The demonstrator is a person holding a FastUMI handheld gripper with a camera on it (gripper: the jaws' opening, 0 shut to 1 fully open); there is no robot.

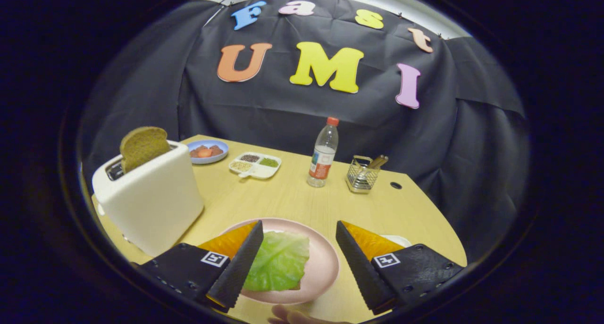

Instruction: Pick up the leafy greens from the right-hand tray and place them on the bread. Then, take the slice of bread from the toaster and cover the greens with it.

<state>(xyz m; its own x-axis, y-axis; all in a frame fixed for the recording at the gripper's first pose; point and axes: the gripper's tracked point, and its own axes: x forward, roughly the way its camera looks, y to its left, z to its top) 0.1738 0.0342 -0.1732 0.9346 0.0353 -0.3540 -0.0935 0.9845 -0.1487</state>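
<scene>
Gripper: we see our gripper (299, 262) from just behind its two fingers, which stand wide apart and hold nothing.
Greens: a pale green leaf (279, 261) lies flat on the pink plate (325, 262), between our fingers and close against the left one, whose tip overlaps its left edge in this view.
Bread under the greens: only a thin brown edge shows at the leaf's lower right corner; we judge the first slice lies beneath it, but we cannot tell for certain.
Stage: we judge the greens are already placed, and the toaster slice is what comes next.
Toaster: a white toaster (151, 201) stands on the wooden table (292, 196), off to the left of our left finger and a little beyond it.
Bread slice: a brown slice (143, 147) stands upright in the toaster's slot, its upper half clear of the top.
Key relation: the slice lies up and to the left of our gripper; its broad faces seem to run along the slot, so we judge the fingers should close across its thin sides.
Also on the table: a blue dish (208, 152), a divided white tray (255, 165), a water bottle (323, 153) and a wire holder (362, 175) sit well beyond the plate.
Near edge: fingertips of a hand (302, 317) show just beneath the plate.
</scene>
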